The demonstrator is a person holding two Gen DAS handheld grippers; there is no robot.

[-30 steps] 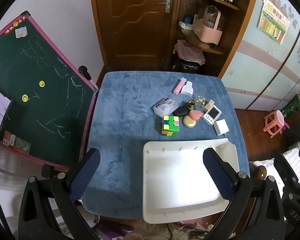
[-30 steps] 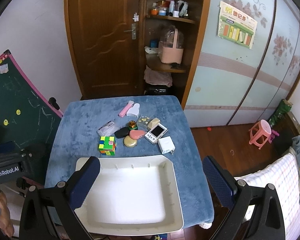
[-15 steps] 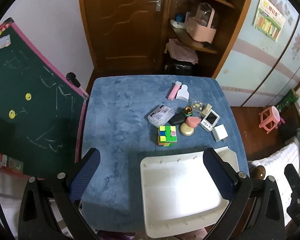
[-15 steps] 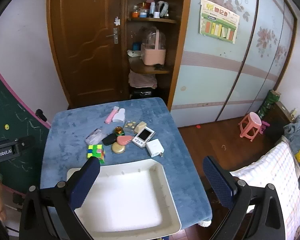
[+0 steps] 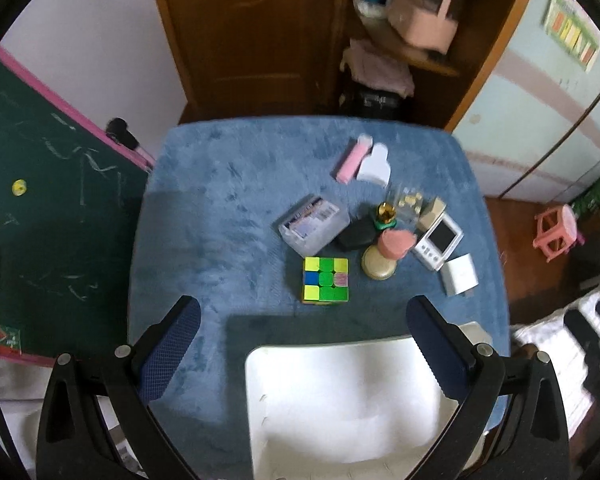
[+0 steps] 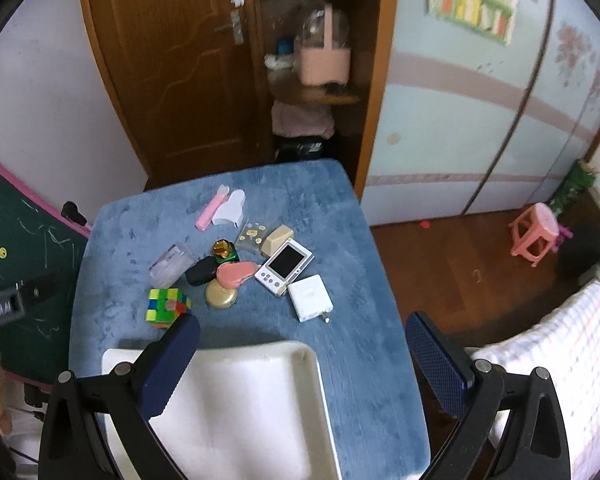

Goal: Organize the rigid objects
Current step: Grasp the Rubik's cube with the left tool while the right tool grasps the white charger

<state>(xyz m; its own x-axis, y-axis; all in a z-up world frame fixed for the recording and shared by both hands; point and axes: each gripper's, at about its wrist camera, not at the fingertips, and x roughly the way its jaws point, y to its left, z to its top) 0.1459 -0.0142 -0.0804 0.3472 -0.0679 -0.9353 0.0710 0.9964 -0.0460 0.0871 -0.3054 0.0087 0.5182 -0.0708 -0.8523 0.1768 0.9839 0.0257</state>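
A white tray [image 5: 340, 408] [image 6: 268, 408] lies empty at the near edge of the blue-covered table [image 5: 220, 240] [image 6: 360, 280]. Beyond it sits a cluster: a colourful puzzle cube [image 5: 325, 280] [image 6: 167, 306], a clear plastic box [image 5: 314, 225] [image 6: 171, 262], a white charger [image 5: 460, 274] [image 6: 310, 297], a small white camera [image 5: 438, 242] [image 6: 284, 266], a pink case [image 5: 396, 242] [image 6: 236, 271] and a gold round tin [image 5: 378, 266] [image 6: 220, 298]. My left gripper [image 5: 302, 356] and right gripper [image 6: 302, 368] both hover open above the tray, holding nothing.
A pink tube [image 5: 352, 162] and a white heart-shaped box [image 5: 374, 166] lie farther back. A green chalkboard [image 5: 40, 220] leans at the table's left. A wooden door and shelves [image 6: 312, 60] stand behind. A pink stool [image 6: 536, 232] is on the floor at right.
Both grippers have come forward and lower toward the table, so the tray and the cluster look larger. Nothing on the table has moved.
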